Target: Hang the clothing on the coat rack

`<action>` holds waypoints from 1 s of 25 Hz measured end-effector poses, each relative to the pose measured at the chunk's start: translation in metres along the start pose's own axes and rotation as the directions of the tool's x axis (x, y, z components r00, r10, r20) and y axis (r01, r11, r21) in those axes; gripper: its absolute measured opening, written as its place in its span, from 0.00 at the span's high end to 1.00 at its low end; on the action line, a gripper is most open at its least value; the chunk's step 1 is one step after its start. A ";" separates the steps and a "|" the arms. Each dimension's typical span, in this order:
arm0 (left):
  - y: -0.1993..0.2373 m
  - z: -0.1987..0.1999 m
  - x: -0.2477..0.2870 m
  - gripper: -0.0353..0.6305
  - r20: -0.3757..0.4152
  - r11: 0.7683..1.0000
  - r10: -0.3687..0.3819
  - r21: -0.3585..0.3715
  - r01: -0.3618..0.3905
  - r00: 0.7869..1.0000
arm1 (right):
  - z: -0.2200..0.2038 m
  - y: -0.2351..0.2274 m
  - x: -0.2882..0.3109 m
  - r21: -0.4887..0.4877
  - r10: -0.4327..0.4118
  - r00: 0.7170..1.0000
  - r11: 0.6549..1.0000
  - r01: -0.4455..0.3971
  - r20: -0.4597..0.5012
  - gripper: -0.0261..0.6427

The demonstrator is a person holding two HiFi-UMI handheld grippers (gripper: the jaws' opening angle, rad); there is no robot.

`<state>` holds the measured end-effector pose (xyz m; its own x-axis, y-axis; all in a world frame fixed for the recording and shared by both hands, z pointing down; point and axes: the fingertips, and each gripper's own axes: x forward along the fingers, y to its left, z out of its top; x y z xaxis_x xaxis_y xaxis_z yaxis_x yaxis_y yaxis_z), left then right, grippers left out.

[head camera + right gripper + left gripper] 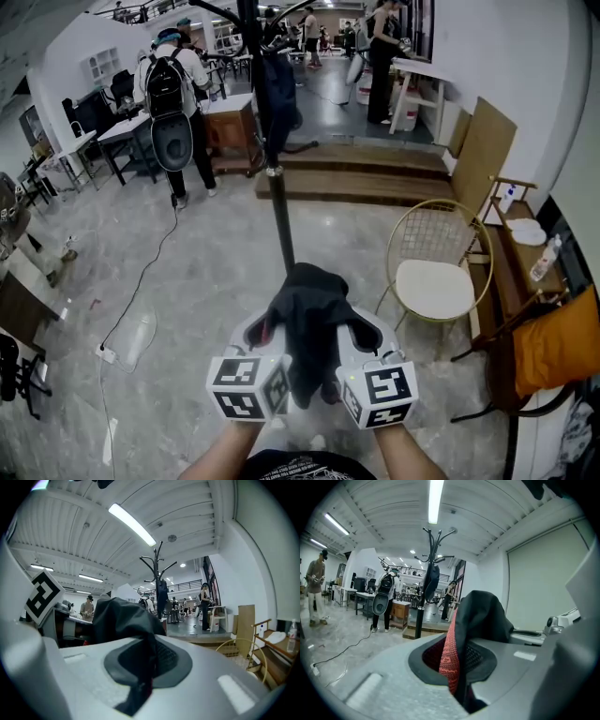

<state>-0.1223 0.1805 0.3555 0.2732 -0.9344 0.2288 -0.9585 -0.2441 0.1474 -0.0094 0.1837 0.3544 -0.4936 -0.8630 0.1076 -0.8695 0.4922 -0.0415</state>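
Observation:
A black garment with a red lining (309, 314) is bunched up between my two grippers, low in the head view. My left gripper (265, 333) is shut on it; the red lining (451, 653) and black cloth (483, 613) run down between its jaws (459, 670). My right gripper (359, 336) is also shut on the black cloth (122, 618), which is pinched at its jaws (144, 667). The black coat rack pole (279, 202) stands straight ahead, just beyond the garment. A dark piece of clothing (277, 89) hangs from its upper hooks (433, 534).
A gold wire chair with a white seat (436, 277) stands to the right. Wooden steps (366, 173) lie behind the rack. A person with a backpack (173, 94) stands at the back left. A cable and power strip (108, 354) lie on the floor at left. A chair with an orange cushion (558, 347) is at far right.

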 end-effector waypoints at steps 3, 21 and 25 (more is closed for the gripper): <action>-0.004 0.005 0.011 0.91 0.006 1.000 -0.012 -0.007 0.012 1.000 | 0.005 -0.011 0.006 -0.026 -0.015 1.000 1.000 0.015 0.007 0.93; 0.016 0.028 0.134 0.91 -0.015 0.996 -0.091 -0.003 0.091 0.996 | 0.015 -0.083 0.105 -0.022 -0.097 0.995 0.995 0.097 -0.011 0.93; 0.026 0.040 0.166 0.91 -0.014 0.993 -0.115 -0.014 0.115 0.993 | 0.024 -0.099 0.136 -0.025 -0.118 0.993 0.993 0.117 -0.020 0.93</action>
<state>-0.1048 0.0090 0.3585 0.3831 -0.8962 0.2236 -0.9194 -0.3466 0.1862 0.0095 0.0146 0.3493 -0.3876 -0.9124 0.1315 -0.9206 0.3906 -0.0033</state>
